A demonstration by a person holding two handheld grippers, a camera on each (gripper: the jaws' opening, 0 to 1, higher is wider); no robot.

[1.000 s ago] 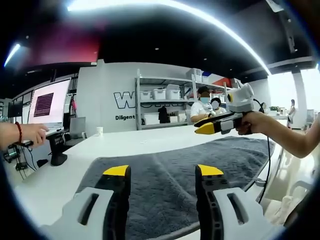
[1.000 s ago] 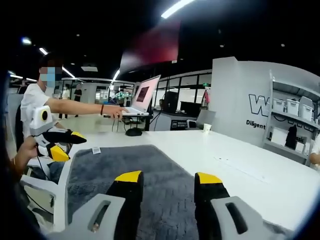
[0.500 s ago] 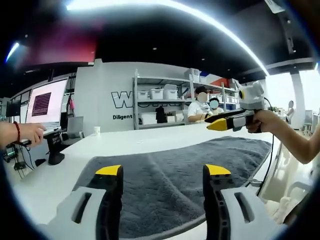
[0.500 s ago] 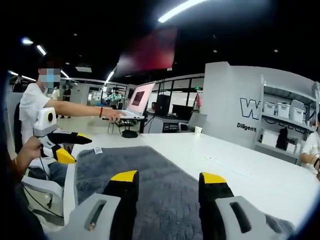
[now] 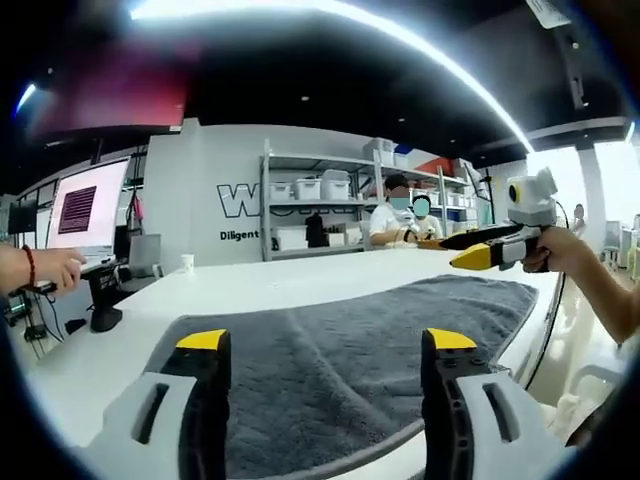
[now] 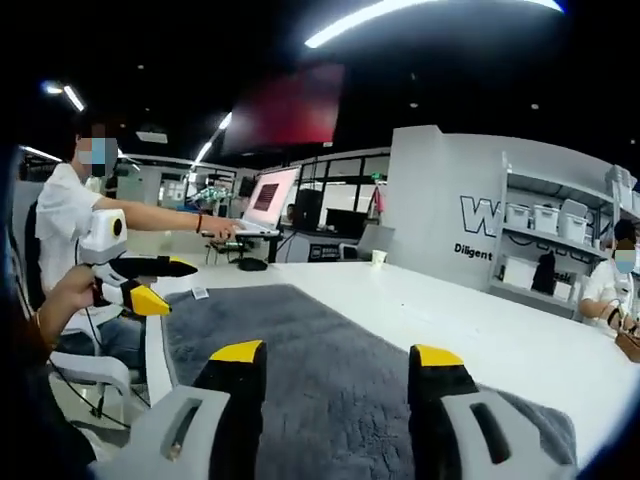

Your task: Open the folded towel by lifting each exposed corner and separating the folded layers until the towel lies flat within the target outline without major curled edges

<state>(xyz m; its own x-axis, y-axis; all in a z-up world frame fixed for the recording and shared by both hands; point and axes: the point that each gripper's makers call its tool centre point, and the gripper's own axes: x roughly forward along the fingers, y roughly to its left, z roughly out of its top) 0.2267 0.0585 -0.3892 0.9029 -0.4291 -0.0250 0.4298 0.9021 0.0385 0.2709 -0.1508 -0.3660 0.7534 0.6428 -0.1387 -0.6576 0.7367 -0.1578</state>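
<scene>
A dark grey towel [image 5: 330,340] lies spread on the white table [image 5: 250,285]; in the right gripper view the towel [image 6: 320,350] runs away from me with a small white tag [image 6: 200,293] near its far left corner. My left gripper [image 5: 325,345] hovers open above the near edge, nothing between its yellow-tipped jaws. My right gripper [image 6: 335,352] is open too, above the towel's other end. The right gripper [image 5: 480,248] shows at the right of the left gripper view, held in a hand. The left gripper [image 6: 150,285] shows at the left of the right gripper view.
A seated person [image 6: 70,210] reaches to a laptop [image 6: 255,205] on the far table end. A paper cup [image 5: 187,263] and a monitor [image 5: 85,210] stand at the table's back. Shelves with white bins [image 5: 320,205] and two people are behind. White chair [image 6: 90,375] beside the table.
Both grippers' jaws have spread wider. The right gripper has drifted toward the towel's right end and both cameras have shifted slightly; the towel has not moved.
</scene>
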